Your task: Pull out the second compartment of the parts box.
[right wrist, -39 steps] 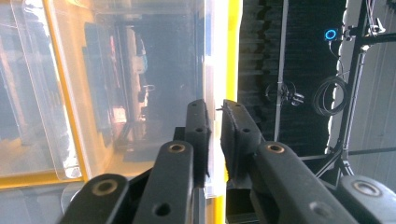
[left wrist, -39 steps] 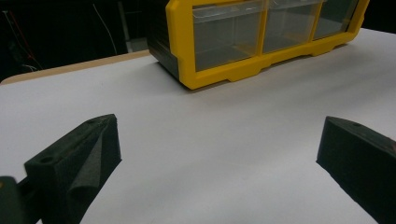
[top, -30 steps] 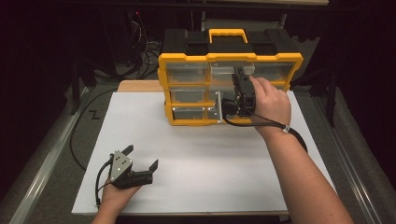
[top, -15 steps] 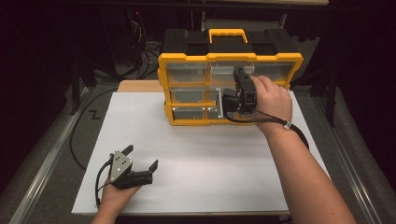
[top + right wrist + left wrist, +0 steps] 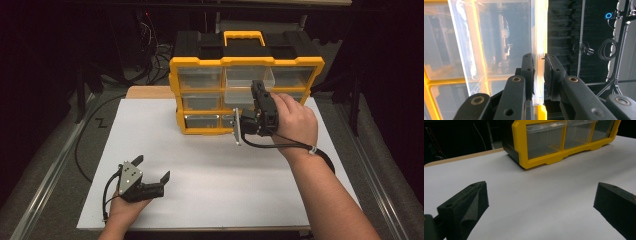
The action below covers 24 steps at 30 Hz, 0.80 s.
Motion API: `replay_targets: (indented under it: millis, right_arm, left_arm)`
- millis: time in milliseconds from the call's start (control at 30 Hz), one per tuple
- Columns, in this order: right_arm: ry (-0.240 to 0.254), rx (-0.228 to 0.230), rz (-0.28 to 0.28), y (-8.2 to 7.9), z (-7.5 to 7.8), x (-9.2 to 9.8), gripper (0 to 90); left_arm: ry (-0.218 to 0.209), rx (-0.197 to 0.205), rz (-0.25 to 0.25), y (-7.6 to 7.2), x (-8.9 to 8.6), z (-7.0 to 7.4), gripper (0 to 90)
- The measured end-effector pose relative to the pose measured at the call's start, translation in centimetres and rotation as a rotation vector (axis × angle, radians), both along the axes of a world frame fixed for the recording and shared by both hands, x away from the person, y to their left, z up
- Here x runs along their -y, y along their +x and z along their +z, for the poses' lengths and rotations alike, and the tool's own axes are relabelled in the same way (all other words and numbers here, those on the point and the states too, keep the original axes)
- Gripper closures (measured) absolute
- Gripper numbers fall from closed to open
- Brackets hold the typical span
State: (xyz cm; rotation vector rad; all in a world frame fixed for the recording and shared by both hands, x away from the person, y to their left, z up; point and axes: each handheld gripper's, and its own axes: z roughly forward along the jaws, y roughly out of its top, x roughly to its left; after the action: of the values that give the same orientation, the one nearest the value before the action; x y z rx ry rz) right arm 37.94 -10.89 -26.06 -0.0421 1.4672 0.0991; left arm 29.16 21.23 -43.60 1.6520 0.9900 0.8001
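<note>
**Right claw pinches a clear drawer at the yellow organiser**

From my remote seat, the high view shows my right claw (image 5: 254,102) at the centre of the frame, pressed up against the front of the yellow-and-black drawer organiser (image 5: 200,122) that stands at the far edge of the white counter (image 5: 210,170). Its jaws have just been closing, and in the right gripper view they sit pressed together on the thin transparent wall of a clear drawer (image 5: 506,37), one pad on each side of that wall at mid-frame, with the organiser's yellow frame running along the left and bottom edges. In the high view that drawer (image 5: 248,80) juts forward from the top row, just above my right hand (image 5: 295,120).

My left claw (image 5: 151,174) lies low in the lower left of the high view, well apart from the organiser, its jaws spread wide with nothing between them. The left gripper view looks across bare white counter (image 5: 536,202) between the two black fingers (image 5: 466,205) toward the organiser's bottom row of drawers at the top of the frame.
</note>
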Motion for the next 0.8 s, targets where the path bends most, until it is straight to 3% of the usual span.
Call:
replay_targets:
  millis: [433, 800]
  right_arm:
    - [0.007, 0.018, 0.019, -2.8, -0.1, 0.5, 80.9]
    - [0.005, 0.028, 0.032, -3.3, -0.8, 0.8, 80.6]
  left_arm:
    - [-0.004, 0.001, -0.002, 0.0, 0.0, 0.0, 0.3]
    - [-0.010, 0.004, -0.010, 0.2, 0.1, 0.0, 0.3]
